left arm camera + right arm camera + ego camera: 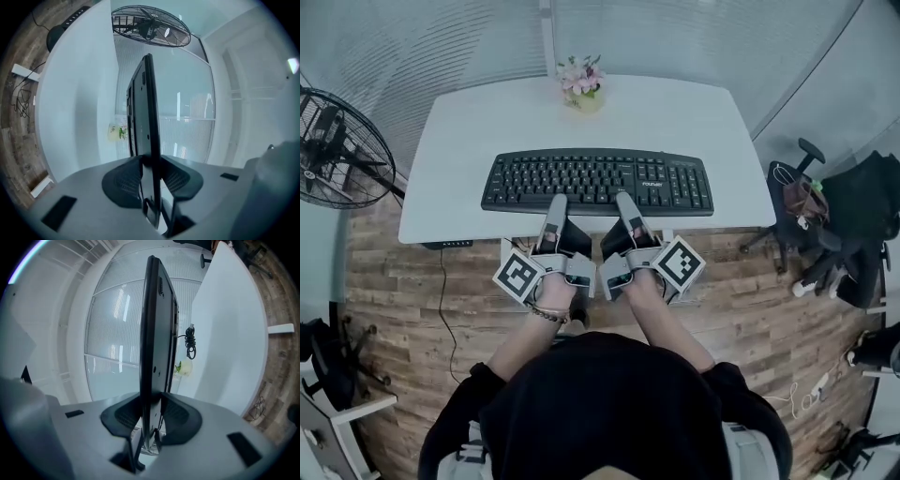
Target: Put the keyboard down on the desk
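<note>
Clamping left gripper (555,201) and right gripper (623,199) on its lower edge, you hold the flat black rectangular keyboard (596,178), long axis left-right mid-frame, keys facing up.

Keyboards: one black keyboard (597,181), its near edge between both pairs of jaws.
Grippers: two, the left gripper (554,204) and the right gripper (624,201), side by side.
Marker cubes: two, a left cube (519,275) and a right cube (680,263), one per gripper.
Desks: one white desk (450,169), ahead of the grippers.
Flower pots: one flower pot (582,86), beyond the gripper tips, past the keyboard.
Fans: one fan (337,150), well left of the left gripper.
Bracelets: one bracelet (546,315), on the wrist behind the left gripper.
</note>
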Demonstrator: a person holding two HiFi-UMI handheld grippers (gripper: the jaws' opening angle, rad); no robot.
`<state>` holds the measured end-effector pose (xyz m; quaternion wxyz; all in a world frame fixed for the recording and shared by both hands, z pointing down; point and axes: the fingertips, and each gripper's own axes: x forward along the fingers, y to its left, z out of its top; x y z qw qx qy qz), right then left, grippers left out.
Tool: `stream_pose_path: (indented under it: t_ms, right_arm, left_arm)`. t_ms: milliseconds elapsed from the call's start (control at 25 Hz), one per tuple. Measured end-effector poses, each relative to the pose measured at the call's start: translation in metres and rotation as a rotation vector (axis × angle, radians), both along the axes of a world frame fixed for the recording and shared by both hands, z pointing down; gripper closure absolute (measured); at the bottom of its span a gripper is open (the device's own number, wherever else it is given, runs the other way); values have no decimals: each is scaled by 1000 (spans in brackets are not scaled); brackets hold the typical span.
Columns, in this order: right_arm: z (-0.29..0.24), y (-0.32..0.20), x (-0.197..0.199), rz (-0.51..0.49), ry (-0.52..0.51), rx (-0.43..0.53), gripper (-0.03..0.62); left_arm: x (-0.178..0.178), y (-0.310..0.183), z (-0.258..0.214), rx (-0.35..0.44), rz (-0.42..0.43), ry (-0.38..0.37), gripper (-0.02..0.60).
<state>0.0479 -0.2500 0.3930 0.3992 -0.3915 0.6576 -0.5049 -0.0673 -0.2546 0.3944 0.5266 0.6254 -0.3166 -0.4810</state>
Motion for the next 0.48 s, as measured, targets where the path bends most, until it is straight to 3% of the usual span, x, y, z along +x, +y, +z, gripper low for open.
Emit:
stream_pose_path:
  t_ms: [480]
  right_arm:
    - [5, -68, -14, 28, -3, -18, 477]
  left_arm:
    - [-13, -69, 9, -39, 23, 8, 460]
